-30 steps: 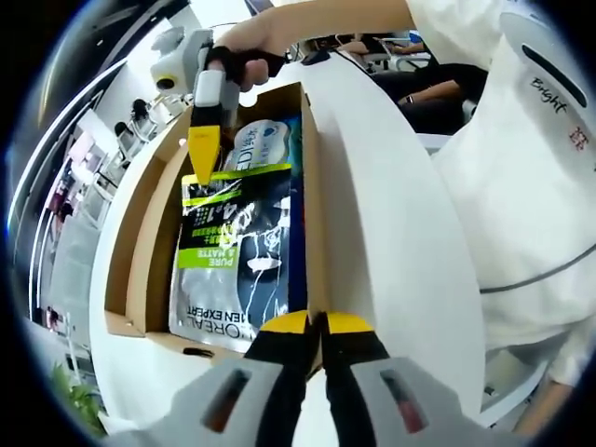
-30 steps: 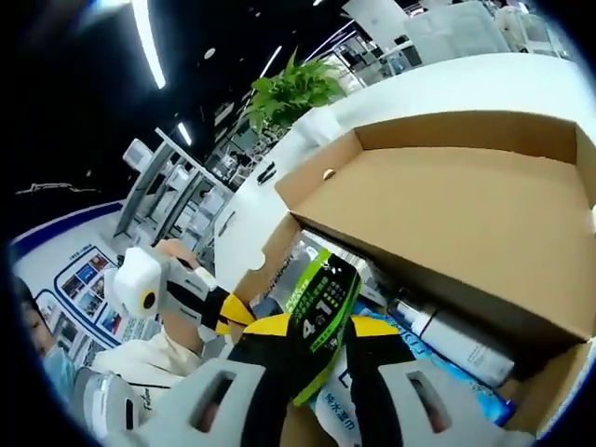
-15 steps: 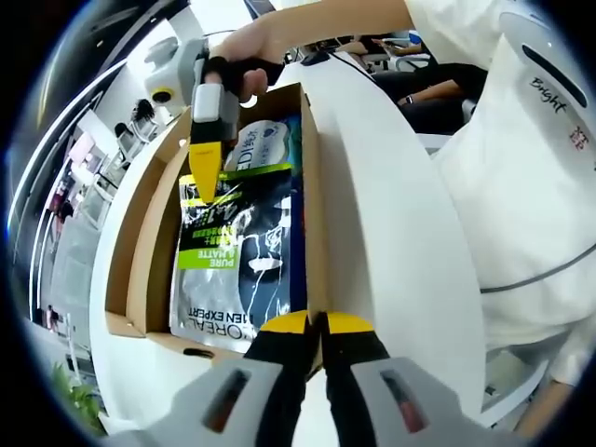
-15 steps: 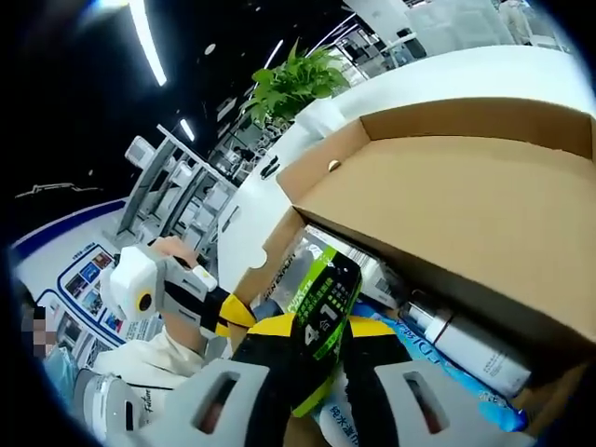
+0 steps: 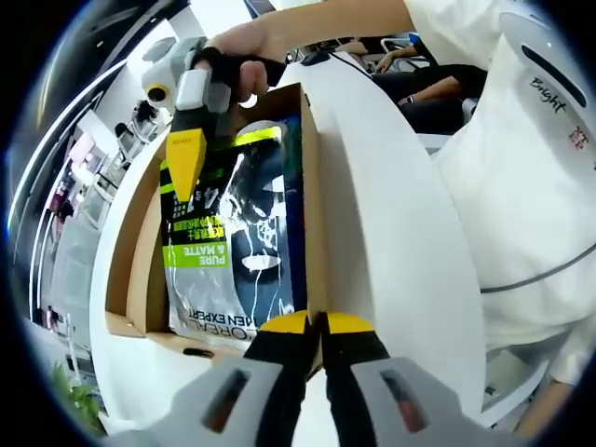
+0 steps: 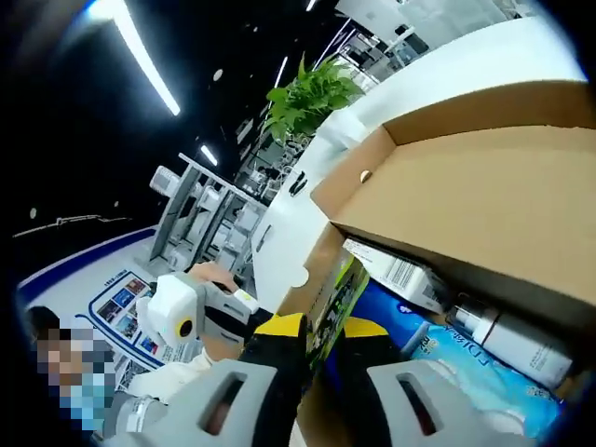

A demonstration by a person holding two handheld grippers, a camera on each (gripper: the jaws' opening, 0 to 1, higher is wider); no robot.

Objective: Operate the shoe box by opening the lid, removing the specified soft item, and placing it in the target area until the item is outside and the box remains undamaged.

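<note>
The shoe box [image 5: 140, 270] is brown inside and white outside. Its lid [image 5: 391, 214] stands raised, and my left gripper [image 5: 317, 323] is shut on the lid's front edge. A black and green soft pouch [image 5: 223, 233] hangs steeply tilted over the box with its lower end still inside. My right gripper [image 5: 185, 182] is shut on the pouch's upper end. In the right gripper view, the right gripper [image 6: 321, 328] pinches the pouch's thin edge [image 6: 337, 296], and the brown underside of the lid [image 6: 484, 205] slants over the box.
A blue packet [image 6: 475, 372], a silver bottle [image 6: 507, 340] and a white barcoded carton [image 6: 396, 275] lie in the box. The box rests on a white round table [image 5: 107, 372]. A person in a white shirt [image 5: 521, 186] stands close on the right. A green plant [image 6: 312, 93] stands beyond the table.
The right gripper has risen and drawn the pouch up from lying flat in the box to hanging steeply. The left gripper and the lid have stayed put.
</note>
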